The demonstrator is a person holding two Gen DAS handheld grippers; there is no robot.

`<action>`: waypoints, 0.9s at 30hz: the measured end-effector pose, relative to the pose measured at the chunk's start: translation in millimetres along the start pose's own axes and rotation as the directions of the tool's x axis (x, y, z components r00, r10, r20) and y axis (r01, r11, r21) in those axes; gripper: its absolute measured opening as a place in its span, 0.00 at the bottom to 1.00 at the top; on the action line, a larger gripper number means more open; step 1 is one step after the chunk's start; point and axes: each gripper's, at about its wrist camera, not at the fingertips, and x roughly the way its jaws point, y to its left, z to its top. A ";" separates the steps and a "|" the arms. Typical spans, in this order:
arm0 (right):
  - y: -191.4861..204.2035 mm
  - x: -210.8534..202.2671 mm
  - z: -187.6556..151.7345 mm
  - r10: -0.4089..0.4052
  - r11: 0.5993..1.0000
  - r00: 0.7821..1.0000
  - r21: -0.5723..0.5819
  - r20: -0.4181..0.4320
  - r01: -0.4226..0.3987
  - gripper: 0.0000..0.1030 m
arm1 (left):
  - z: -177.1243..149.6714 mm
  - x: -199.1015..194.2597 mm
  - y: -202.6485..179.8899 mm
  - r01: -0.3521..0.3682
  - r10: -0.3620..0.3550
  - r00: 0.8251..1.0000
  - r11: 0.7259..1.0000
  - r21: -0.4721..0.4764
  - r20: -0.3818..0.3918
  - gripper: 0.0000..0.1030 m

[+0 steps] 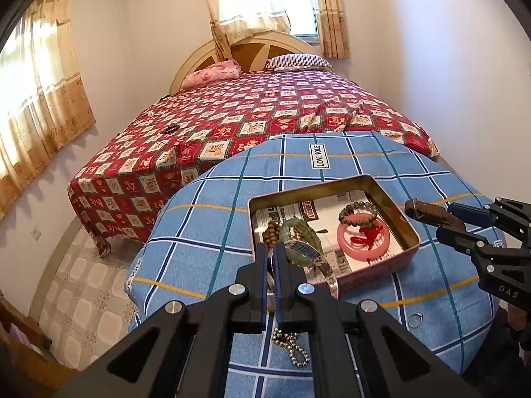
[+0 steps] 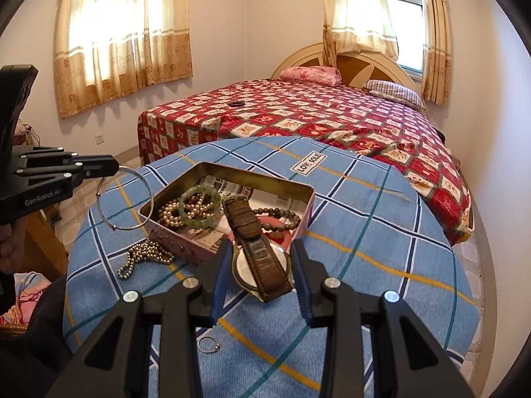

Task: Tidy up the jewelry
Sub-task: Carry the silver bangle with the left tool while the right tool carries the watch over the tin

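Labels we can read on cloth and tools

We read "LOVE SOLE" on the desk cloth's white tag [image 2: 308,164], "GenRobot.AI" on the left hand-held gripper [image 2: 114,165], "DAS" on the right hand-held gripper [image 1: 428,214].

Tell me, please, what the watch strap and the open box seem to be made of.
The watch strap looks like brown leather: matte, grainy, with worn edges. The open box looks like thin metal, probably tin: its inner walls are shiny gold and reflect light; the outside seems painted pink.

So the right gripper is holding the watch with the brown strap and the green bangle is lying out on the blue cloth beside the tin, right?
Not quite. The right gripper does hold the watch, but the green bangle lies inside the tin, as the right wrist view shows.
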 end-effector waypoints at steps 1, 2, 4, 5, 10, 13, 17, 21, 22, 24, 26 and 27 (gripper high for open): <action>-0.5 0.6 0.8 0.000 1.000 1.000 0.001 0.000 0.000 0.37 | 1.0 0.4 0.4 -0.001 0.001 1.000 1.000 0.000 0.001 0.02; -0.7 1.2 2.0 0.000 1.000 1.000 0.002 0.001 0.000 0.37 | 2.4 0.8 0.6 -0.002 0.002 1.000 1.000 0.001 0.003 0.02; -1.2 2.7 4.3 0.000 1.000 1.000 0.001 0.002 0.000 0.37 | 4.7 1.3 0.9 -0.003 0.003 1.000 1.000 0.001 0.006 0.02; -0.8 3.3 5.0 0.000 1.000 1.000 0.002 0.002 0.000 0.37 | 5.9 1.8 1.0 -0.003 0.003 1.000 1.000 0.002 0.007 0.02; -1.4 4.4 6.0 -0.001 1.000 1.000 0.000 0.002 0.001 0.37 | 12.6 5.7 -0.5 -0.008 0.008 1.000 1.000 0.010 0.010 0.02; -2.7 7.5 11.5 -0.003 1.000 1.000 -0.005 0.003 0.003 0.37 | 17.0 9.6 -1.3 -0.010 0.010 1.000 1.000 0.016 0.010 0.02; -3.7 10.6 17.0 -0.003 1.000 1.000 -0.007 0.006 0.003 0.37 | 21.8 16.1 -0.9 -0.016 0.016 1.000 1.000 0.018 0.008 0.02; -4.7 14.2 20.9 -0.004 1.000 1.000 -0.007 0.008 0.004 0.37 | 23.8 22.6 0.3 -0.022 0.022 1.000 1.000 0.014 0.003 0.02; -5.1 15.6 21.7 -0.004 1.000 1.000 -0.008 0.007 0.004 0.37 | 24.4 24.8 0.4 -0.023 0.023 1.000 1.000 0.013 0.001 0.02; -5.5 18.5 23.1 -0.006 1.000 1.000 -0.008 0.005 0.006 0.37 | 25.1 28.1 1.2 -0.024 0.024 1.000 1.000 0.010 -0.002 0.02; -6.0 21.2 24.2 -0.006 1.000 1.000 -0.007 0.003 0.006 0.37 | 26.3 31.7 1.5 -0.026 0.026 1.000 1.000 0.007 -0.005 0.02; -6.0 22.7 25.0 -0.007 1.000 1.000 -0.009 0.002 0.007 0.37 | 26.8 33.1 1.7 -0.026 0.026 1.000 1.000 0.007 -0.006 0.02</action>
